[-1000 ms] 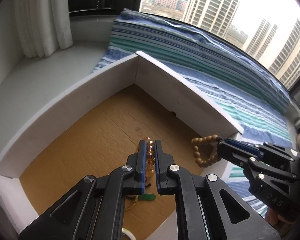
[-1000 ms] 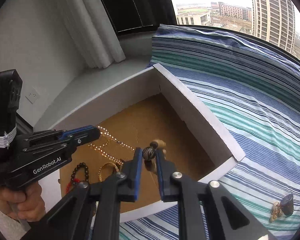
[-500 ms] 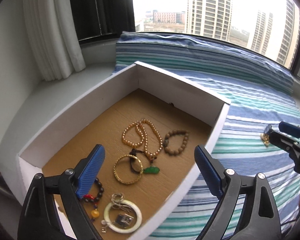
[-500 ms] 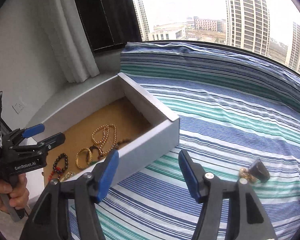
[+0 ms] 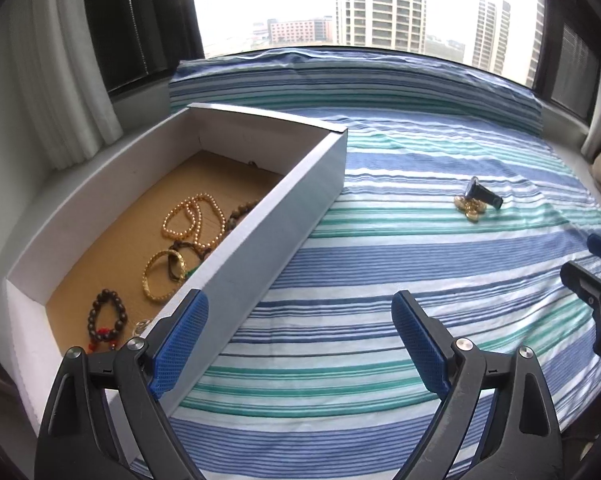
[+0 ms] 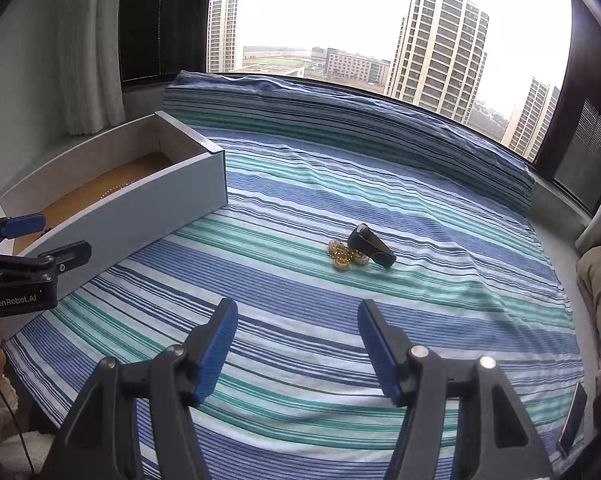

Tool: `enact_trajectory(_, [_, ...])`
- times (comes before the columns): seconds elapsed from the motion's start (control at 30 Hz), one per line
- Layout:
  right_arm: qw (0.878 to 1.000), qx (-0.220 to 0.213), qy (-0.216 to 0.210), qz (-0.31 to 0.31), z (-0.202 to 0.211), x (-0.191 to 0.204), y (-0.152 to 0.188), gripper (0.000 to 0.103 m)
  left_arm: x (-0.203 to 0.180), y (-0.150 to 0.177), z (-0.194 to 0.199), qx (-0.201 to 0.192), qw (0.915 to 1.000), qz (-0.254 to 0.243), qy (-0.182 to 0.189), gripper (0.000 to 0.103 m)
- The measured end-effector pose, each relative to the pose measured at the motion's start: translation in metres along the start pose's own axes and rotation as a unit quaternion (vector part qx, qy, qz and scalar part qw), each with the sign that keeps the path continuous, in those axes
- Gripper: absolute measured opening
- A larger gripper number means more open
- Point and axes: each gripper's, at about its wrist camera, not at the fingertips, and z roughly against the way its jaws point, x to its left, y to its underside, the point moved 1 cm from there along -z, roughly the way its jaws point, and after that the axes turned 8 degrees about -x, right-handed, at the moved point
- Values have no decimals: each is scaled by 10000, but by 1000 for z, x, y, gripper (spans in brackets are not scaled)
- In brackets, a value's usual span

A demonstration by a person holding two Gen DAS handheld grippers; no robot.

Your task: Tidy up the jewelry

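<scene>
The gold jewelry cluster (image 6: pixel 346 257) lies on the striped bedspread (image 6: pixel 380 184), touching a small dark piece (image 6: pixel 371 247) beside it, well apart from the white box (image 5: pixel 260 216). I judge it light, loose and slippery, likely to sag or spill if pinched at one edge, so I would close over the bunched middle of the gold links. The dark piece looks stiff and smooth; its long body seems the place to take. My right claw (image 6: pixel 296 346) hangs wide open and empty, facing the cluster. My left claw (image 5: pixel 300 346) is also spread and empty, near the box, where beaded bracelets (image 5: pixel 188 220) already lie.
</scene>
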Motion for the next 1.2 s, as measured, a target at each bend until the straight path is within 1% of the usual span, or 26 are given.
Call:
enact_trajectory(0.13, [9999, 89, 31, -132, 3, -4, 17, 69, -4, 4, 3, -26, 10000, -51, -15, 94])
enact_trajectory(0.2, [9997, 126, 55, -207, 4, -7, 27, 69, -6, 12, 2, 50, 10000, -56, 11, 94])
enact_trajectory(0.33, [9986, 259, 87, -460, 7, -16, 52, 69, -10, 39, -11, 404, 9991, -41, 132, 94])
enact_trajectory(0.5, [9955, 519, 188, -765, 6, -30, 87, 69, -26, 74, -28, 893, 9953, -79, 357, 94])
enact_trajectory(0.57, [9942, 586, 208, -875, 6, -36, 99, 69, -34, 81, -29, 948, 9945, -182, 402, 94])
enact_trajectory(0.7, [9914, 708, 256, -1072, 1, -47, 114, 69, -50, 82, -24, 858, 9942, -420, 490, 94])
enact_trajectory(0.83, [9898, 730, 297, -1185, -1, -52, 120, 69, -62, 79, -28, 874, 9929, -492, 635, 94])
enact_trajectory(0.93, [9893, 721, 202, -1253, -1, -53, 122, 69, -68, 79, -34, 976, 9916, -498, 680, 94])
enact_trajectory(1.03, [9902, 754, 93, -1169, -4, -54, 120, 69, -72, 79, -35, 1016, 9911, -524, 682, 94])
enact_trajectory(1.1, [9919, 760, -25, -1018, -7, -55, 114, 69, -72, 80, -35, 1032, 9910, -559, 647, 94])
enact_trajectory(1.2, [9920, 785, -400, -903, -20, -66, 97, 69, -67, 81, -34, 1053, 9913, -565, 555, 94])
